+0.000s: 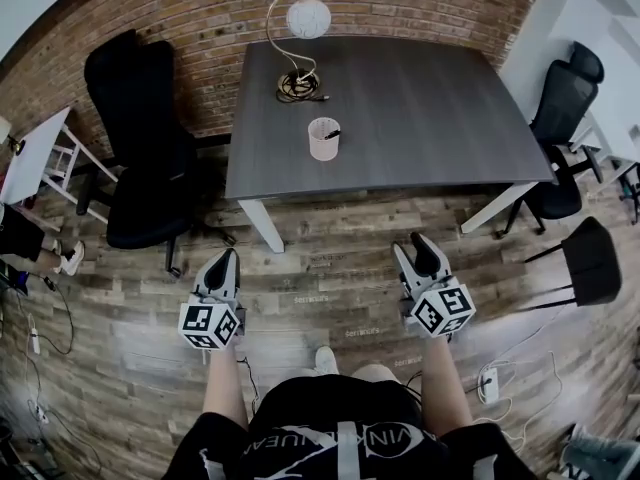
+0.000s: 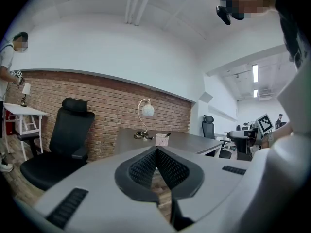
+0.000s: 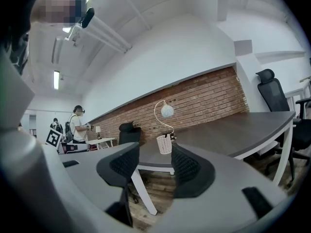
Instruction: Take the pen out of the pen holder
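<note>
On the desk [image 1: 430,108], near the middle of its near edge, stands the pen holder [image 1: 323,140]: a pale, upright, open-topped cylinder. In the right gripper view its wall shows a fine mesh pattern [image 3: 164,144]. One dark pen [image 1: 331,134] stands inside it, tilted, with its upper end projecting over the rim. No further detail of the pen can be made out.

At the far edge of the desk stands a lamp [image 1: 308,16] with a round white shade on a curved stem and a coiled cable [image 1: 297,88] at its base. A black office chair [image 1: 140,138] stands beside the left end of the desk.

Both grippers are off the desk, over the wooden floor [image 1: 330,278] in front of its near edge, and well apart from the pen holder.
- Left gripper [image 1: 229,257]: jaw tips together, nothing between them.
- Right gripper [image 1: 415,245]: jaws spread wide, nothing held. The pen holder appears in the distance between them.
</note>
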`<control>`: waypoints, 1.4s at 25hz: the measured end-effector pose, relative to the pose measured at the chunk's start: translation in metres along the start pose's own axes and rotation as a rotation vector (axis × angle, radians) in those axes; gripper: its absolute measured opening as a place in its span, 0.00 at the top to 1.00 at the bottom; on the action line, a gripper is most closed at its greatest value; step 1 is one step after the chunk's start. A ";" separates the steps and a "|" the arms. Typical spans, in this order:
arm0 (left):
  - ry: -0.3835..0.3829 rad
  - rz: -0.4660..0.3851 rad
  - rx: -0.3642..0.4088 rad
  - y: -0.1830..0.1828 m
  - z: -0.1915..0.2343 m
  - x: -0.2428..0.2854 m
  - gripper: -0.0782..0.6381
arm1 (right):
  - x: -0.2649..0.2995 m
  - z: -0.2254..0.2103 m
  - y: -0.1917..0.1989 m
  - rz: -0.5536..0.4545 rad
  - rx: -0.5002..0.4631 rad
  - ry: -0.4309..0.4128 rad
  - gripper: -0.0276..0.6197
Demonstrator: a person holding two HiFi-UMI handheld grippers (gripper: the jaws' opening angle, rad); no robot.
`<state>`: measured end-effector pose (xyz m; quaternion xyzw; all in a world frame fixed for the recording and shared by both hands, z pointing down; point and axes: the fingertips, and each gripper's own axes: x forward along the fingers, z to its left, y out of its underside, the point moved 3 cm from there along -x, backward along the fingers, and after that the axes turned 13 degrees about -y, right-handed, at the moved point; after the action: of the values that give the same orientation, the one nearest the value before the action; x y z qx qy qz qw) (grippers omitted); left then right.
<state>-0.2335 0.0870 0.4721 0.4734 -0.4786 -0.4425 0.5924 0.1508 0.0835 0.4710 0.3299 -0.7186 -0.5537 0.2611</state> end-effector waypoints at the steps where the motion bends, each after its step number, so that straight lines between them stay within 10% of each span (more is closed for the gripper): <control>1: -0.001 0.001 -0.001 0.001 0.002 0.003 0.87 | 0.003 -0.001 0.001 -0.003 0.003 -0.001 0.66; 35: -0.050 -0.023 -0.030 -0.016 0.016 0.111 0.87 | 0.123 -0.088 -0.018 -0.014 0.031 -0.075 0.66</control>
<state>-0.2342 -0.0265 0.4744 0.4589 -0.4813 -0.4682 0.5819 0.1404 -0.0686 0.4766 0.3179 -0.7339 -0.5564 0.2253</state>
